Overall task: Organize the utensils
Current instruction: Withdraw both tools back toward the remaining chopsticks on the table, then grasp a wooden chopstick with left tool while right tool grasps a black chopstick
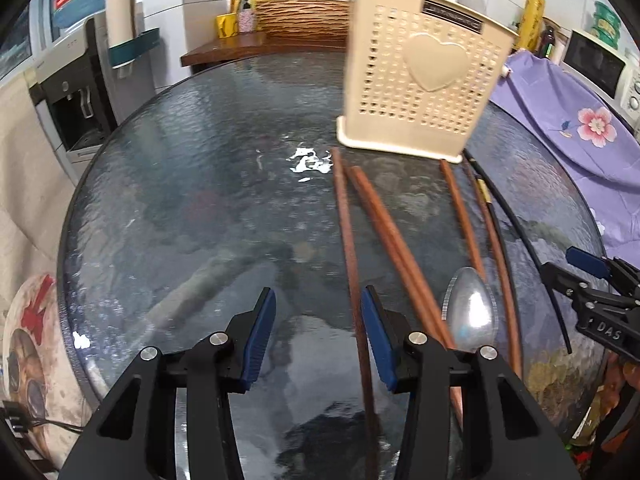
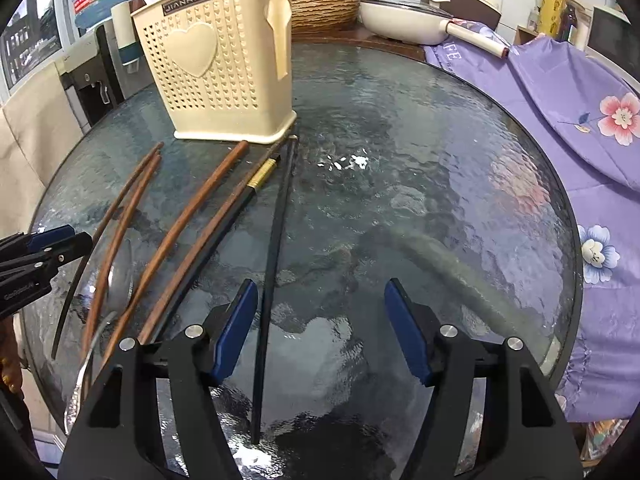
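Note:
A cream perforated utensil holder with a heart stands upright on the round glass table; it also shows in the right wrist view. Several brown wooden chopsticks lie flat in front of it, with black chopsticks and a metal spoon among them. My left gripper is open and empty, just left of a brown chopstick. My right gripper is open and empty, with a black chopstick just inside its left finger.
A purple floral cloth covers the table's right side. A water dispenser stands at the left. A white pan and a woven basket sit on the counter behind. A patterned stool is at lower left.

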A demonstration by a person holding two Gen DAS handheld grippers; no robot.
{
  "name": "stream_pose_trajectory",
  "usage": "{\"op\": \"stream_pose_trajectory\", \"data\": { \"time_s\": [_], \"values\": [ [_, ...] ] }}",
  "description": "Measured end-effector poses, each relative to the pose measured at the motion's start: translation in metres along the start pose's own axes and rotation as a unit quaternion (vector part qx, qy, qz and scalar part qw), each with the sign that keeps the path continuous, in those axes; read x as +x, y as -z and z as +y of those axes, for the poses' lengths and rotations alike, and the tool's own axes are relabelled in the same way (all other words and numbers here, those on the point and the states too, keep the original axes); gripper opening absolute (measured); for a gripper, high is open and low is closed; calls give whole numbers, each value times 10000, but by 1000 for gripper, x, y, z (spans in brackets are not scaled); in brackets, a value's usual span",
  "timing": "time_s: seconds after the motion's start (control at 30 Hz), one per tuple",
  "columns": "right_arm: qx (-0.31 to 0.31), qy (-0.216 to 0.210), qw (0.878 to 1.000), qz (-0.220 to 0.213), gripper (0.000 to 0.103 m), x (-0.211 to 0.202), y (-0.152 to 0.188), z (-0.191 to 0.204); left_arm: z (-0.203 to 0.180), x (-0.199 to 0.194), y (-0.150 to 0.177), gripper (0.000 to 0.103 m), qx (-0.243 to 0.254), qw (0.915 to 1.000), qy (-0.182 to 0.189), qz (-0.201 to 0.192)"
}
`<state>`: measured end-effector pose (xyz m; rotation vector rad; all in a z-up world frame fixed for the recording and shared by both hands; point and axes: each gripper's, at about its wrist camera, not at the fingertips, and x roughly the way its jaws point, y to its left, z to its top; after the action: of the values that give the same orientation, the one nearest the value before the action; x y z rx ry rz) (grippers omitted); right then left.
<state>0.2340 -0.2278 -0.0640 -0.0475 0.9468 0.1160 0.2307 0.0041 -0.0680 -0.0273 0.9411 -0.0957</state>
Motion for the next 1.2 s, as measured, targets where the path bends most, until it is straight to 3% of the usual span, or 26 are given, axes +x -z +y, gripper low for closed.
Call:
{"op": "stream_pose_trajectory", "data": {
  "time_s": [0.3, 0.63, 1.03, 1.2],
  "values": [
    [-54, -301, 9994, 185, 49, 28, -38, 7, -5, 14, -20, 44, 114, 9999, 4, 113],
    [2, -124, 9997, 218, 40, 65, -88, 7, -7, 46, -60, 42, 339, 9990, -231, 193],
    [-39, 54, 9998, 162, 27, 84, -111, 10, -12, 63, -82, 24, 362, 9988, -218, 233],
    [-86, 28, 9999, 143, 15, 86, -111, 12, -14, 66, -86, 13, 335, 9988, -281, 213]
  ]
}}
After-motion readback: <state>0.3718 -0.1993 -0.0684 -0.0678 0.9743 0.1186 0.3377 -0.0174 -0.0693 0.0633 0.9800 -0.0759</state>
